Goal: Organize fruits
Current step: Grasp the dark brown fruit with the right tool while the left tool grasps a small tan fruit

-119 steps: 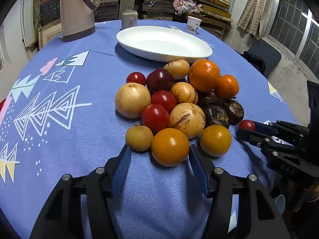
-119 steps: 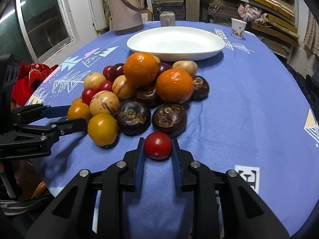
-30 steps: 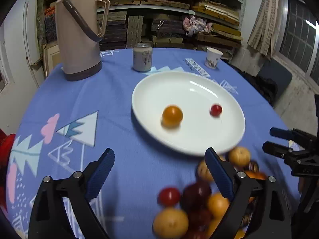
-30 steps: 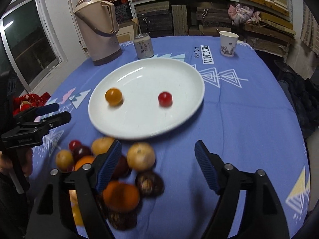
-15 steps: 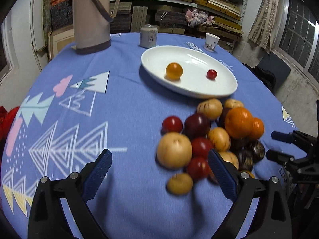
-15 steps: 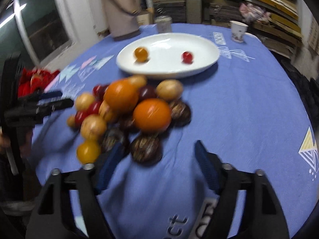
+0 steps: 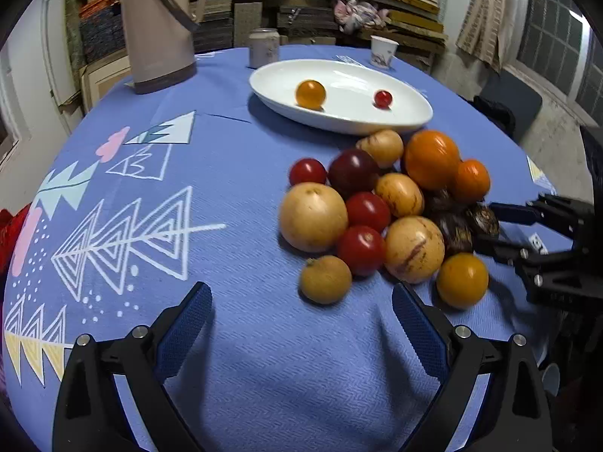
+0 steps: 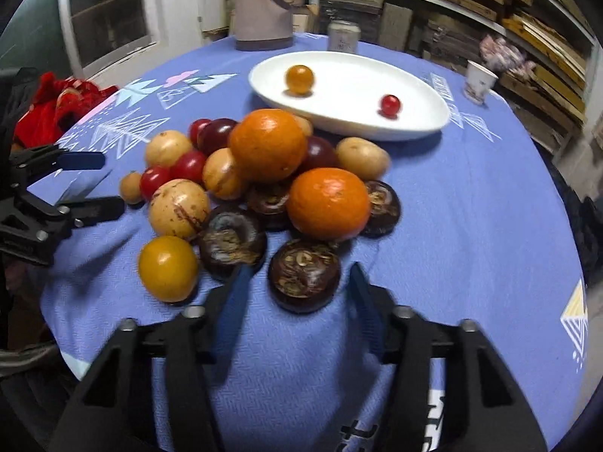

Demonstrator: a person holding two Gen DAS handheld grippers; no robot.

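Note:
A pile of several fruits lies on the blue tablecloth: oranges (image 8: 267, 145), red tomatoes (image 7: 362, 249), tan round fruits (image 7: 312, 216), a yellow tomato (image 8: 167, 268) and dark brown fruits (image 8: 303, 275). A white oval plate (image 7: 399, 118) behind the pile holds an orange tomato (image 7: 310, 94) and a small red tomato (image 7: 382, 98). My left gripper (image 7: 301, 316) is open and empty, just in front of a small tan fruit (image 7: 326, 279). My right gripper (image 8: 297, 293) is open, its fingers on either side of the nearest dark brown fruit.
A tall beige thermos (image 7: 158, 26), a can (image 7: 264, 47) and a paper cup (image 7: 382, 51) stand behind the plate. Red cloth (image 8: 62, 103) lies off the table's left edge. Shelves of stacked wood fill the background.
Both grippers have drawn back from the plate and come down toward the near side of the fruit pile. The right gripper has narrowed around the nearest dark brown fruit.

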